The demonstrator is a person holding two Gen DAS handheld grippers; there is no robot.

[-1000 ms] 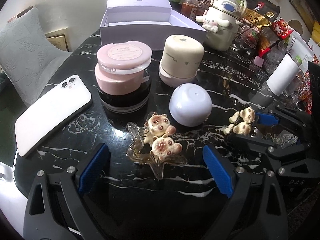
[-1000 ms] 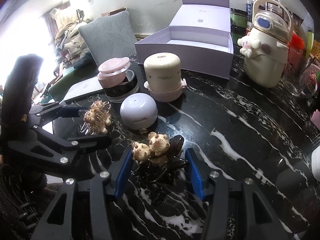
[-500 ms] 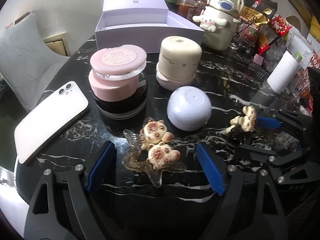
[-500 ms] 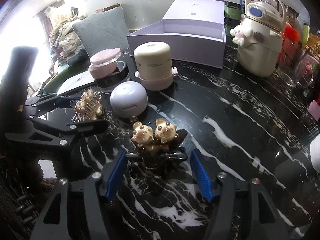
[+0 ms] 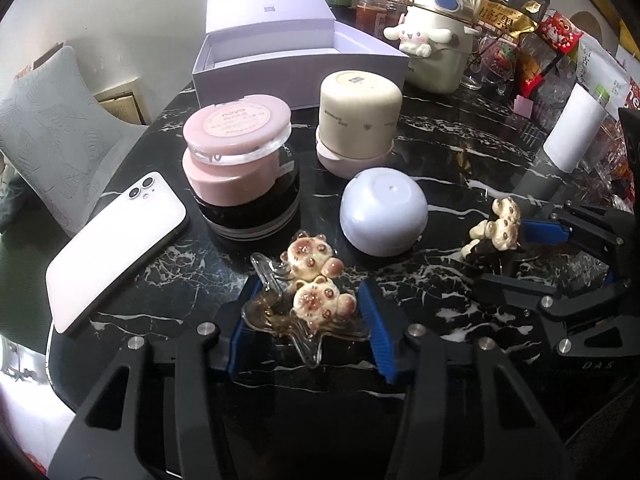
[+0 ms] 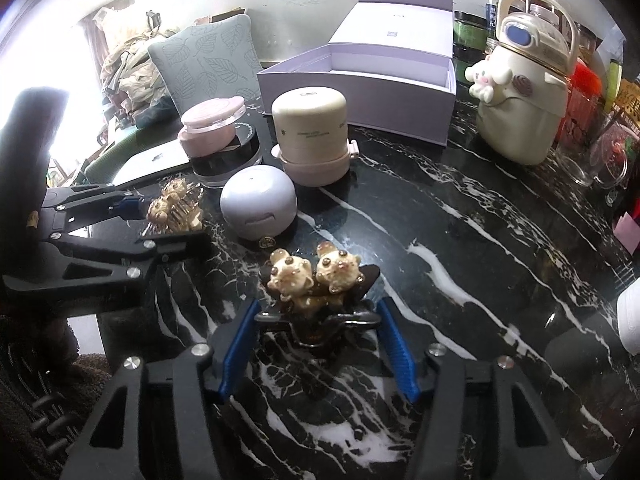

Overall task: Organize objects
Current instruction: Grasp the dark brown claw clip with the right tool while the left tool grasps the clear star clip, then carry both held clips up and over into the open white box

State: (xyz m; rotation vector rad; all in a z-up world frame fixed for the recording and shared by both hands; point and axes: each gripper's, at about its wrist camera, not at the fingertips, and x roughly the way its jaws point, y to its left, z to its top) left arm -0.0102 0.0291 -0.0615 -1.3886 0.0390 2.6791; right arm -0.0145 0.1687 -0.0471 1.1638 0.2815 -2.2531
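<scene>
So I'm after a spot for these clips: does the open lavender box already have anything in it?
No, the lavender box shows only bare inner walls.

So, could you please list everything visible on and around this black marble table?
Clear star-shaped hair clip with two bear charms: one, transparent amber, front, between the left pads.
Dark hair clip with two bear charms: one, black and cream, between the right pads.
Lilac dome-shaped case: one, table centre.
Cream cylinder on a pink base: one, behind the dome.
Pink jar stacked on a black jar: one stack, left of the cylinder.
White smartphone: one, face down, left edge.
Open lilac gift box: one, empty, rear.
Cream cartoon-dog bottle: one, rear right.
Snack packets and jars: several, mixed colours, far right.
Grey leaf-pattern cushion: one, beyond the table.
Left gripper: black, blue pads, just closed on the clear clip.
Right gripper: black, blue pads, gripping the dark clip.
</scene>
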